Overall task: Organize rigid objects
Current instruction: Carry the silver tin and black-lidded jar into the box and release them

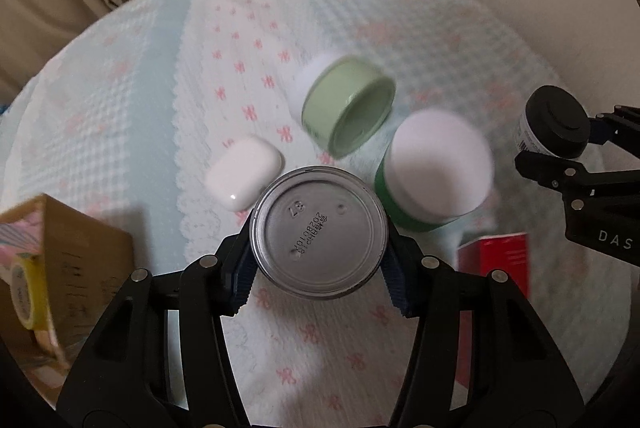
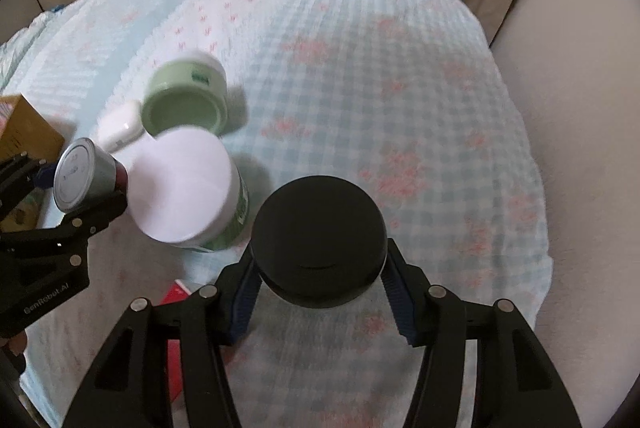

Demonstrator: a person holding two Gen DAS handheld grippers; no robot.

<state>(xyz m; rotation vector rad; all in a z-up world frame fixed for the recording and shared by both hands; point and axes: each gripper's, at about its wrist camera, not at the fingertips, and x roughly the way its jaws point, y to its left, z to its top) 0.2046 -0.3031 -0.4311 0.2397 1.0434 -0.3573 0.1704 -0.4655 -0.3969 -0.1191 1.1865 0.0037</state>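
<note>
Two tools, each pinching one item: left tool [image 1: 320, 264] a metal can [image 1: 319, 233], right tool [image 2: 320, 292] a black-lidded jar [image 2: 319, 241], body hidden. Beside the can: white-lidded tub [image 1: 436, 170], blurred; red box [image 1: 496, 260], cut off.

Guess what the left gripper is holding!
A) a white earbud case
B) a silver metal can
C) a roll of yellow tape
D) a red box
B: the left gripper has its two blue-padded fingers closed around the silver metal can, whose stamped round end faces the camera; the right wrist view also shows that can clamped in it.
</note>
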